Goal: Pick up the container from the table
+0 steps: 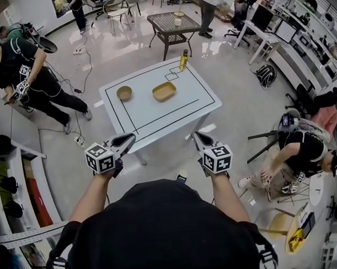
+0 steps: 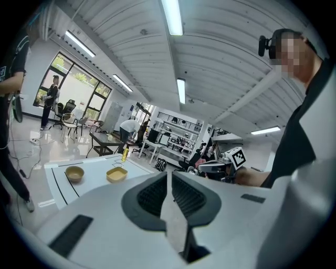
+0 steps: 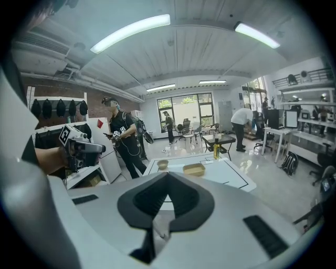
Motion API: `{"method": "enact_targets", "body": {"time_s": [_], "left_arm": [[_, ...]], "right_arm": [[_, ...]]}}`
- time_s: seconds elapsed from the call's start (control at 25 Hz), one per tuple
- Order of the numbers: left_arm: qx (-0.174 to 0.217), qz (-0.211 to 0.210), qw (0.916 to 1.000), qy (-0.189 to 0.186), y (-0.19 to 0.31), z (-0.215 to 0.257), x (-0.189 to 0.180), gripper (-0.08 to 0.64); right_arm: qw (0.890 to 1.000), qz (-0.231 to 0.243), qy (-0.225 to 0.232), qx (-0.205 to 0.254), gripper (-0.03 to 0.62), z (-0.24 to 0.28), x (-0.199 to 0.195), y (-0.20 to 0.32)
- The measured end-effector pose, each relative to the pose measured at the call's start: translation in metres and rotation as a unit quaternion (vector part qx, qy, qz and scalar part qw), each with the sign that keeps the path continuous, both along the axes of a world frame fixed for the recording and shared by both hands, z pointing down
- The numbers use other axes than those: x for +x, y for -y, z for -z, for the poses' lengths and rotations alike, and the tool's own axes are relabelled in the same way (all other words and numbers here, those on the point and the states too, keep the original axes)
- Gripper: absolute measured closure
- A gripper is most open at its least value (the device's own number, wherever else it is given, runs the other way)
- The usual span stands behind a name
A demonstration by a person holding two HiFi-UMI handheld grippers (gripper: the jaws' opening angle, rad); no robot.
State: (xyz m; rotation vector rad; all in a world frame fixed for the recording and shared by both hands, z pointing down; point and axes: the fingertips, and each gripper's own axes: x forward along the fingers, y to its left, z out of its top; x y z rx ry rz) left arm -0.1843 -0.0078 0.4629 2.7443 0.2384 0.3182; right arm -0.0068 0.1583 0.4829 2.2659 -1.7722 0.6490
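Note:
A yellow rectangular container (image 1: 164, 91) sits near the middle of the white table (image 1: 157, 123), which is marked with black tape lines. The left gripper view also has the container (image 2: 116, 174), and so does the right gripper view (image 3: 194, 169). A round tan bowl (image 1: 124, 93) lies to its left, and a yellow bottle (image 1: 183, 59) stands at the far corner. My left gripper (image 1: 130, 137) and right gripper (image 1: 197, 134) hover short of the table's near edge, well away from the container. Both point toward the table with jaws shut and nothing held.
A person (image 1: 28, 75) with grippers stands to the table's left. Another person (image 1: 301, 154) sits on the floor at the right. A black lattice table (image 1: 173, 26) stands beyond. Shelving (image 1: 16, 186) lines my left side, and desks (image 1: 286, 33) line the right wall.

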Motion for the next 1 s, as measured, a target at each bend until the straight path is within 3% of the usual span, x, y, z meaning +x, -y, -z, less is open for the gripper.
{"method": "enact_targets", "body": {"time_s": [1.0], "left_arm": [[-0.009,0.042,0.9989,0.018,0.009,-0.012,0.107,0.526]], "right_arm": [[0.997,0.076,0.021,-0.026,0.586,-0.029,0.104,0.042]]}}
